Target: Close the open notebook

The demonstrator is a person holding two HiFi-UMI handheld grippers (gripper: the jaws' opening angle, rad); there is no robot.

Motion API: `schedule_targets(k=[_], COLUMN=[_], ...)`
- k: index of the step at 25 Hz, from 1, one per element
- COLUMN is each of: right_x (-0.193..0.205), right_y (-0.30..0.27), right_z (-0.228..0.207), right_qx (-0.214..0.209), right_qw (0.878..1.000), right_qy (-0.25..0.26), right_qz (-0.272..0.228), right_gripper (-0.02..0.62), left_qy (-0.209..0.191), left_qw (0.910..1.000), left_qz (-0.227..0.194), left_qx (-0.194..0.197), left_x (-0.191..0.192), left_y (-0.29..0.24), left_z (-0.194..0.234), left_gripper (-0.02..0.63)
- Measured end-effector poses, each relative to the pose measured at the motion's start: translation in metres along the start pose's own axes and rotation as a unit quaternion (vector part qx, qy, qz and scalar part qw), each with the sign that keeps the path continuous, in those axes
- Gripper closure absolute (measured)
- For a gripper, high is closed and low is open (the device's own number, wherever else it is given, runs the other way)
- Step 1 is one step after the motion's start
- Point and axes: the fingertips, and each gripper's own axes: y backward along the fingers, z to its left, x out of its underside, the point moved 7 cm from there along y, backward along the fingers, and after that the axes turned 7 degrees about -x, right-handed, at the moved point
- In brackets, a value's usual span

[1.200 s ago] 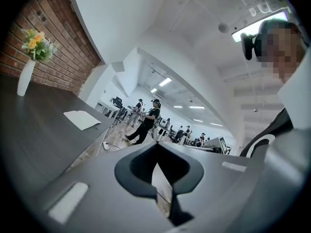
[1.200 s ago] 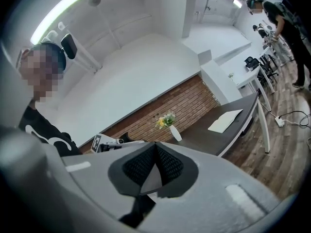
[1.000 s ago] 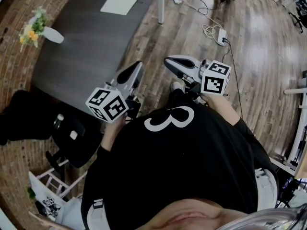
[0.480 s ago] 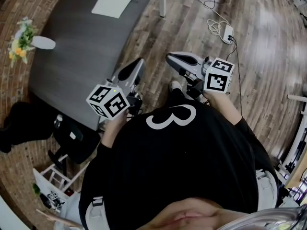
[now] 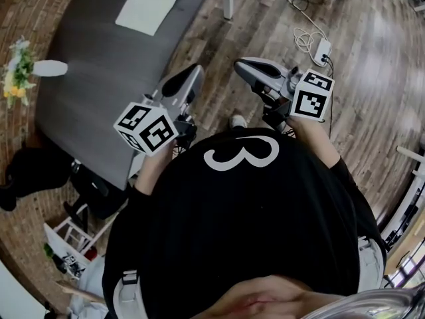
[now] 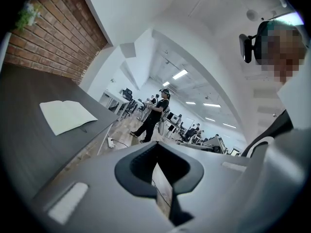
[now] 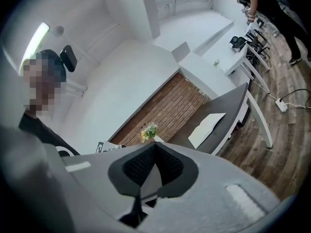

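The open notebook (image 5: 149, 5) lies with white pages up at the far end of the dark grey table (image 5: 99, 92). It also shows in the left gripper view as the notebook (image 6: 68, 115) and in the right gripper view as the notebook (image 7: 206, 129). Both grippers are held in the air in front of the person's chest, well short of it. My left gripper (image 5: 191, 77) is over the table's near edge, its jaws shut and empty (image 6: 156, 147). The right gripper (image 5: 242, 65) hangs over the wooden floor, also shut on nothing (image 7: 155, 147).
A white vase with yellow flowers (image 5: 20, 68) lies on the table's left side by the brick wall. A power strip with cables (image 5: 323, 48) sits on the floor at the right. A black chair (image 5: 93, 191) stands below the table edge. People (image 6: 155, 113) stand far off.
The person has stepped closer to the table, carrying both grippers along. Table, vase and notebook have slid left and down in the head view. Both grippers stayed shut.
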Motion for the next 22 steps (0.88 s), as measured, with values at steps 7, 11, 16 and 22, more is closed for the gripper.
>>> schedule_targets(k=[7, 11, 16, 22], right_x=[-0.029, -0.044, -0.065, -0.094], right_y=[-0.020, -0.043, -0.080, -0.123], right_z=[-0.029, -0.049, -0.081, -0.120], right_qx=[-0.019, -0.023, -0.016, -0.014], right_qw=[1.000, 0.999, 0.999, 0.999], right_qy=[-0.017, -0.023, -0.031, -0.040], right_qz=[0.002, 0.004, 0.018, 0.024], right_gripper=[0.594, 0.594, 0.594, 0.592], left_qy=[0.011, 0.013, 0.029, 0.038], left_qw=[0.9995, 0.9990, 0.9983, 0.9975], left_qz=[-0.019, -0.027, -0.032, -0.036], left_qx=[-0.023, -0.034, -0.040, -0.047], left_x=[-0.017, -0.032, -0.058, -0.087], left_y=[-0.012, -0.019, -0.035, -0.059], left_z=[0.023, 0.048, 0.096, 0.150], left_gripper=[0.594, 0.594, 0.594, 0.594])
